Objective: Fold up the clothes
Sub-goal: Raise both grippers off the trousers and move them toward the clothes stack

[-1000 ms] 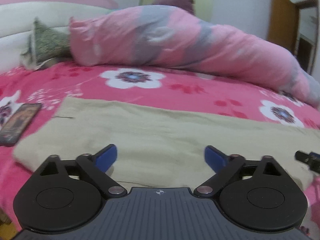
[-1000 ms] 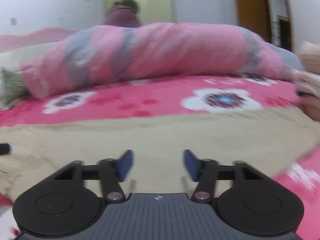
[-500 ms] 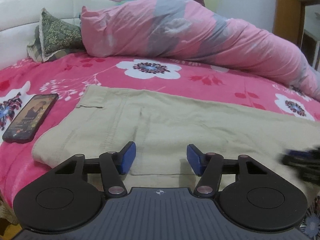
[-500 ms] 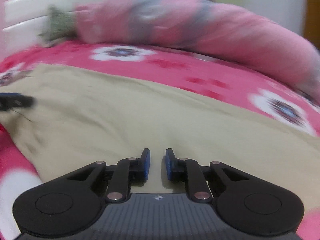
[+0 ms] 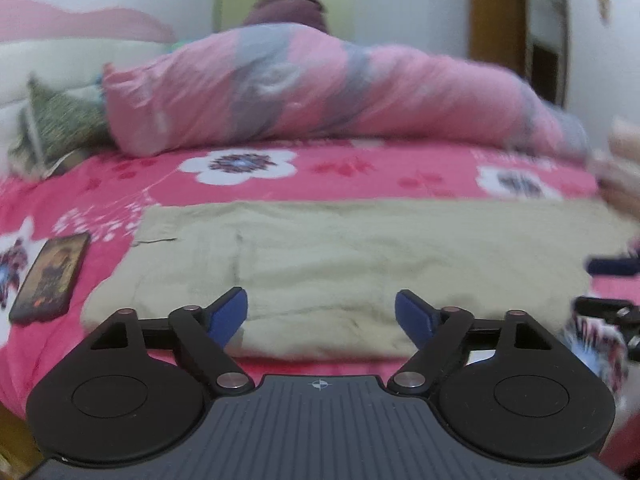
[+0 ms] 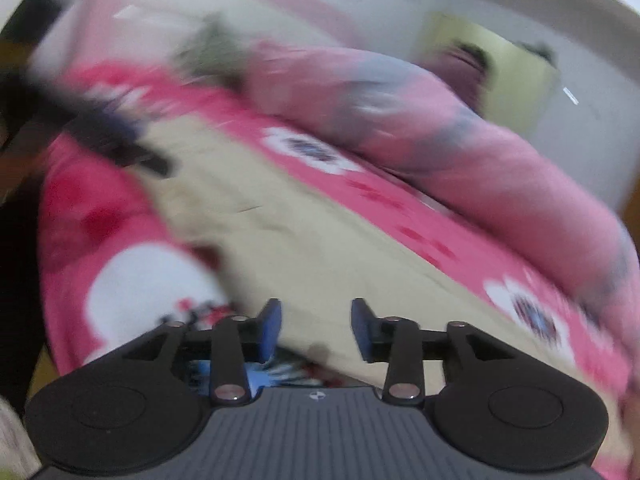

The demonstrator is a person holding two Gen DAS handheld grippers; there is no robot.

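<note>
A beige garment (image 5: 360, 256) lies flat across the pink flowered bedsheet (image 5: 360, 168), and in the rolled, blurred right wrist view it runs slantwise (image 6: 320, 240). My left gripper (image 5: 321, 316) hovers over its near edge with jaws wide and still opening, and nothing is pinched between the blue pads. My right gripper (image 6: 316, 328) is over the garment's near edge too, jaws partly apart and opening, with cloth behind the gap but not pressed. The right gripper shows as dark fingers at the right edge (image 5: 608, 266). The left gripper is a dark blur (image 6: 112, 136).
A phone (image 5: 50, 276) lies on the sheet left of the garment. A rolled pink and grey quilt (image 5: 320, 92) and a green pillow (image 5: 56, 128) line the far side, with a person (image 5: 288, 4) behind. Pale cloth (image 5: 620, 176) sits at the right edge.
The left jaws narrowed, then spread wide again as the gripper drew back a little. The right gripper swung sideways along the garment and rolled; its jaws nearly shut, then parted.
</note>
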